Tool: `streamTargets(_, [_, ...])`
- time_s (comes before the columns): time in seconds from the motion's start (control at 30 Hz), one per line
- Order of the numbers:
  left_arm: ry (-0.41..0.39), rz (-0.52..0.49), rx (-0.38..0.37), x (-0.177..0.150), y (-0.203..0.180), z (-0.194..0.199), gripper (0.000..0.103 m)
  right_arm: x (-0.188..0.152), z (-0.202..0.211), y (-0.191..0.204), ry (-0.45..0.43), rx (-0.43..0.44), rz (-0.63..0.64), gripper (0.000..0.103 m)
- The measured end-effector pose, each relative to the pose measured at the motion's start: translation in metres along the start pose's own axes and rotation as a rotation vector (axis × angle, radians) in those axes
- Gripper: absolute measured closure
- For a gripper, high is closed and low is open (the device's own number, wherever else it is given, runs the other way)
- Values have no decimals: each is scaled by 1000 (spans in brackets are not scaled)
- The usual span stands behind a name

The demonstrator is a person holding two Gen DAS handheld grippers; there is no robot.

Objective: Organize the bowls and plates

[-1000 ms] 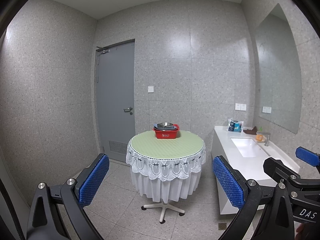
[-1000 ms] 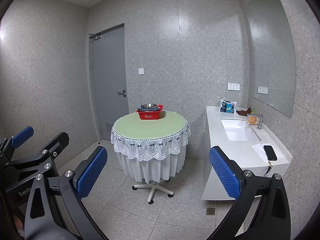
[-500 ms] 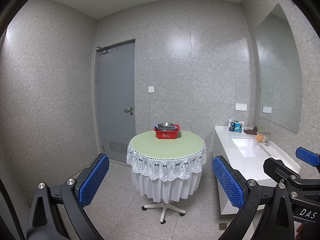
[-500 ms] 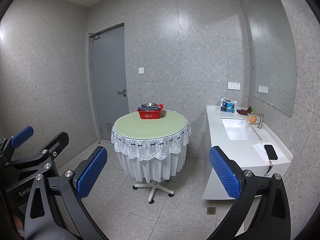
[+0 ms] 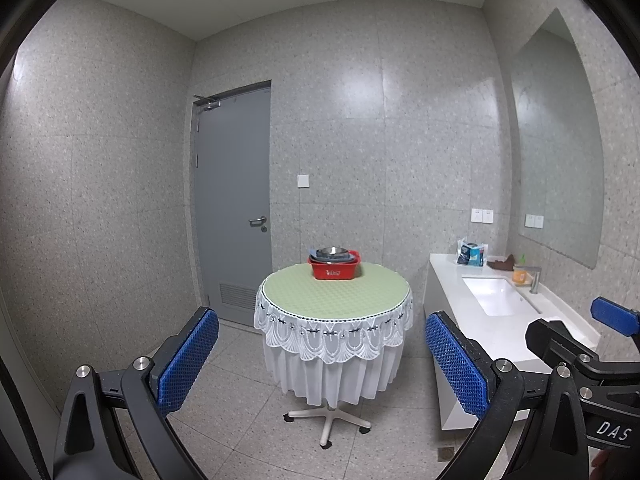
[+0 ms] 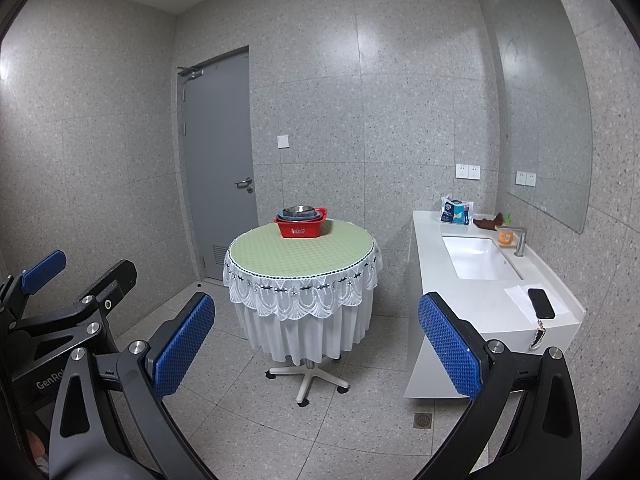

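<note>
A red basin [image 5: 334, 270] stands at the far side of a round table with a green cloth [image 5: 336, 294]. It holds stacked plates and a metal bowl [image 5: 332, 251] on top. The basin also shows in the right wrist view [image 6: 300, 227], with the metal bowl [image 6: 299, 211] and the table [image 6: 300, 252]. My left gripper [image 5: 320, 364] is open and empty, well short of the table. My right gripper [image 6: 316, 348] is open and empty, also far from the table. The right gripper's body shows at the right edge of the left wrist view.
A white counter [image 6: 480, 304] with a sink [image 6: 476, 262] stands to the right of the table. A phone [image 6: 541, 303] on paper lies near its front end. A blue packet [image 6: 456, 212] and an orange cup [image 6: 506, 237] stand at its back. A grey door [image 6: 218, 160] is behind left.
Both views have shifted very slightly; the table sits a touch to the right in frame. Both grippers stay open and empty.
</note>
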State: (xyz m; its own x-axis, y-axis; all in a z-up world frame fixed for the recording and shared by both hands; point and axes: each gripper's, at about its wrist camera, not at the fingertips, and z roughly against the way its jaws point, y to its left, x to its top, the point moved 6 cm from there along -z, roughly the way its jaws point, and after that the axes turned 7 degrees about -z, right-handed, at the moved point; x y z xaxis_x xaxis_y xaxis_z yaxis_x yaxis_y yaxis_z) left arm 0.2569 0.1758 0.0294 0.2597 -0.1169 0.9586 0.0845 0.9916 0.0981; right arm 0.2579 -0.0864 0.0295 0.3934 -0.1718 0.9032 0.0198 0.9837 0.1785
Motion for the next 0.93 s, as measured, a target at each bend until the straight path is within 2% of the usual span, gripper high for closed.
streamTargets(0.3, [-1,-12,3,-3,-5,0,1,-7,-2,1,3,-3,-8,0])
streamTargets(0.57, [17,-23,8,-6,-15,-17,1,-11,-15,-9,20,-2,-26,0])
streamTargets(0.73, [27,-31,23,-1,-27,-42,1,-9,-35,-19,37,8,-34,0])
streamTargets(0.93, [46,-44,52,8,-61,-98,1,-2,-83,-49,63,32,-50,0])
